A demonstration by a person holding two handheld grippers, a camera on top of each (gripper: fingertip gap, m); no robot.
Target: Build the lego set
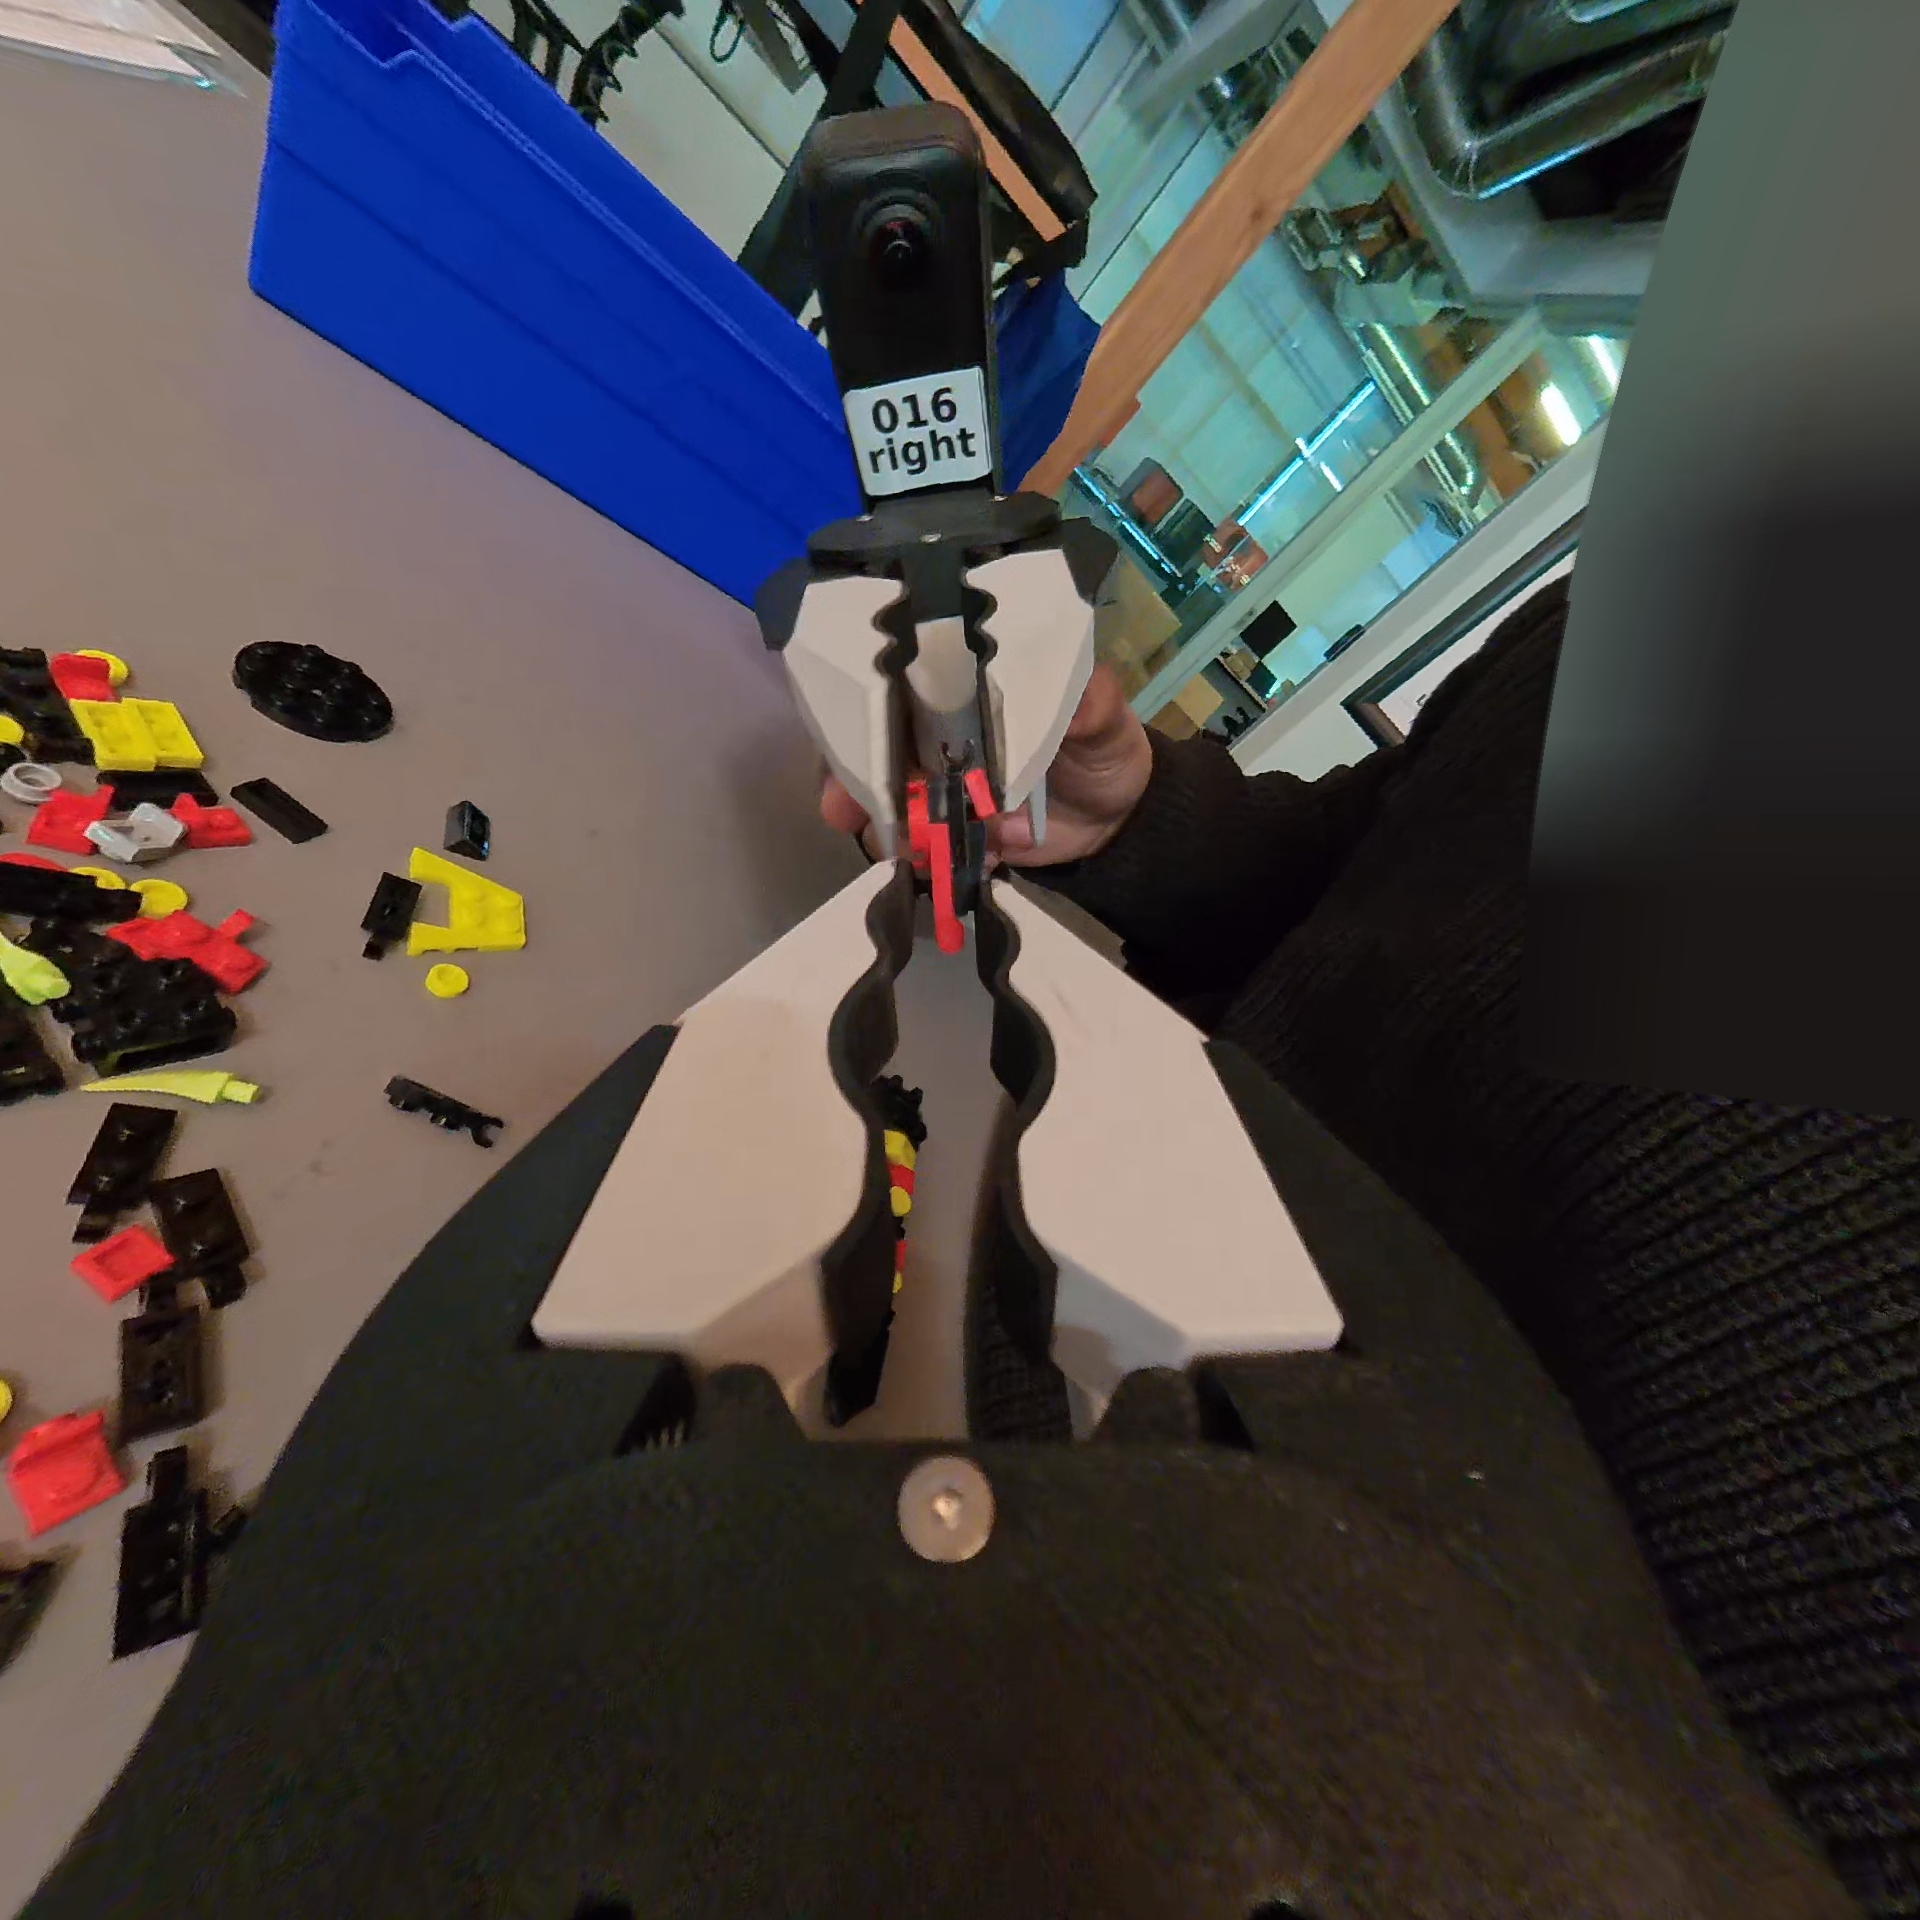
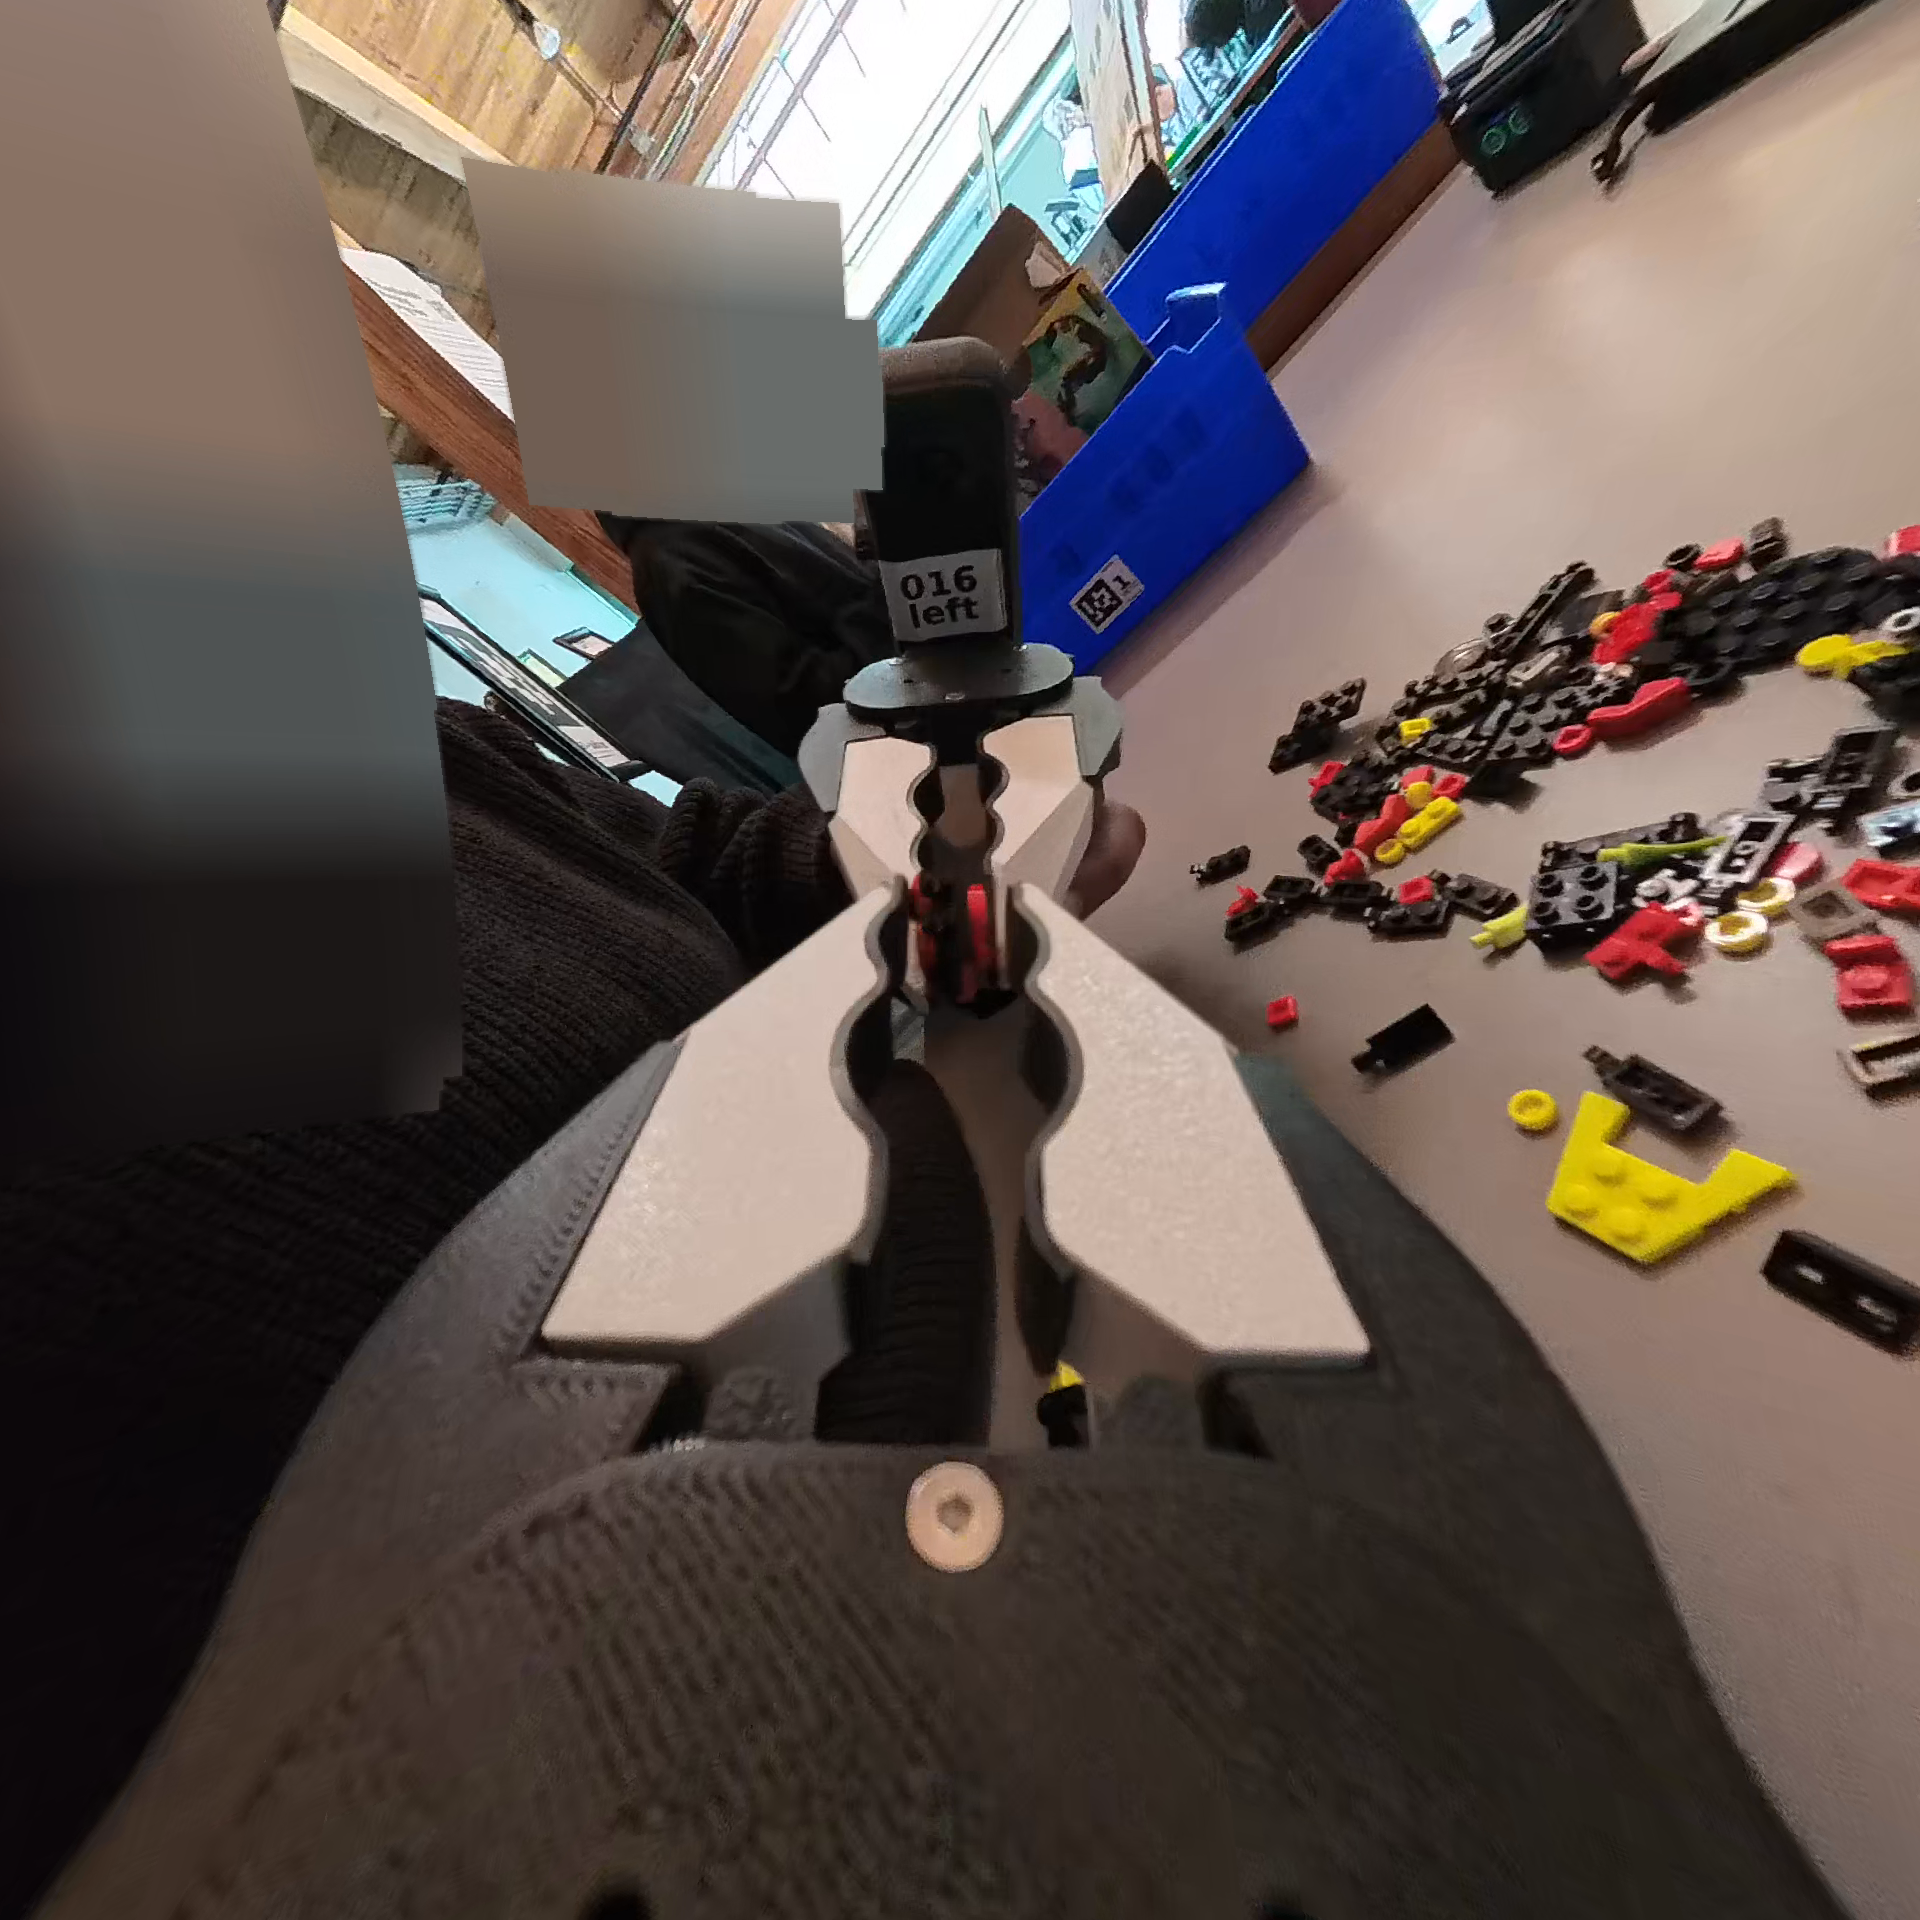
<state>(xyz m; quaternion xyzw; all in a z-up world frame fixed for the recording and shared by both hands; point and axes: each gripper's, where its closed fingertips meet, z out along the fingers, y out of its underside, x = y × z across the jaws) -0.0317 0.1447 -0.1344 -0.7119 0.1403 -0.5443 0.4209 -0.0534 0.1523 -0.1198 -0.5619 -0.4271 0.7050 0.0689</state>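
Loose bricks (image 1: 156,935) crowd one side; bare table (image 1: 582,623) lies before the blue bin (image 1: 499,270).

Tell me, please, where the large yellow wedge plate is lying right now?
The yellow wedge plate lies flat on the table at the right of the right wrist view, beside a small yellow round piece, apart from both grippers.

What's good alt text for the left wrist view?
The left gripper and right gripper meet tip to tip above a grey table, both closed on a small red and black lego assembly. Loose red, yellow and black lego pieces lie at left, a blue bin behind.
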